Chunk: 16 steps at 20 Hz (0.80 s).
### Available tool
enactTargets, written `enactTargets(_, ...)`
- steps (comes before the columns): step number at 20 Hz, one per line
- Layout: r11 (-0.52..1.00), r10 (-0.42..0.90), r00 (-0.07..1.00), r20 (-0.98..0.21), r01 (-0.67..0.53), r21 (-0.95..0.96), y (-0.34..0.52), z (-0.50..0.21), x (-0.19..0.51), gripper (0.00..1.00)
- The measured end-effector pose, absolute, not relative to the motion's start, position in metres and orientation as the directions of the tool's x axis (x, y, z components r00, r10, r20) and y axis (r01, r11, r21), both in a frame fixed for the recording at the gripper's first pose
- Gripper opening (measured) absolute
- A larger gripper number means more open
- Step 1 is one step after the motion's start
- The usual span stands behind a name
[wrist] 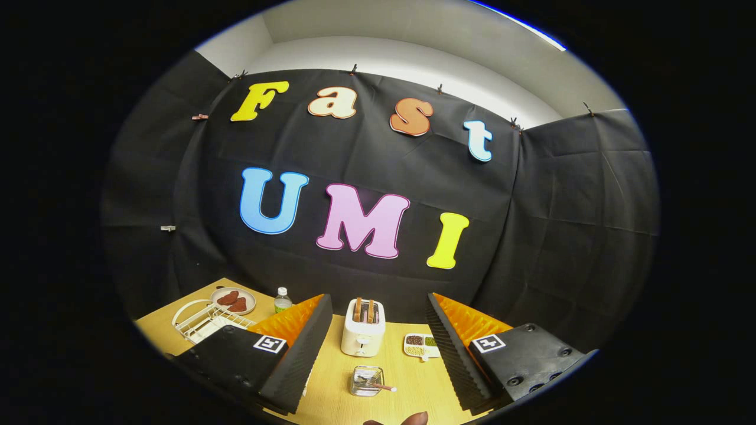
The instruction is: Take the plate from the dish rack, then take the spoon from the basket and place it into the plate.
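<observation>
Hand-held gripper (378,354) raised above the desk, fingers spread and empty

Between the fingers, near, sits the small wire basket (367,381) with the spoon (378,386) lying in it; beyond it stands a toaster (363,335), with a sectioned dish (422,346) to its right. Far left, past the left finger, the white dish rack (204,321) appears to hold a pale plate (215,326), likely the first thing to fetch, beside a saucer of food (233,300) and a bottle (282,300).
</observation>
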<state>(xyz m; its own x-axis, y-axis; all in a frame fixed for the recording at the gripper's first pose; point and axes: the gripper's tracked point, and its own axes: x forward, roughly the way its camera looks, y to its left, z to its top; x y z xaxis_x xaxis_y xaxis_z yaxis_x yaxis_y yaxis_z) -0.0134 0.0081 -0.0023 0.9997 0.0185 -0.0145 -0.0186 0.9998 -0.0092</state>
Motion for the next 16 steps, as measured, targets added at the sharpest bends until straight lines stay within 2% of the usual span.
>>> enactTargets(9, 0.995, 0.103, 0.992, -0.077, -0.101, 0.022, 0.045, -0.015, 0.0, 0.98)
enactTargets(12, 0.985, 0.169, 0.976, -0.135, -0.165, 0.04, 0.081, -0.029, 0.021, 0.98)
enactTargets(16, 0.969, 0.247, 0.929, -0.274, -0.235, 0.078, 0.134, -0.07, 0.045, 0.98)
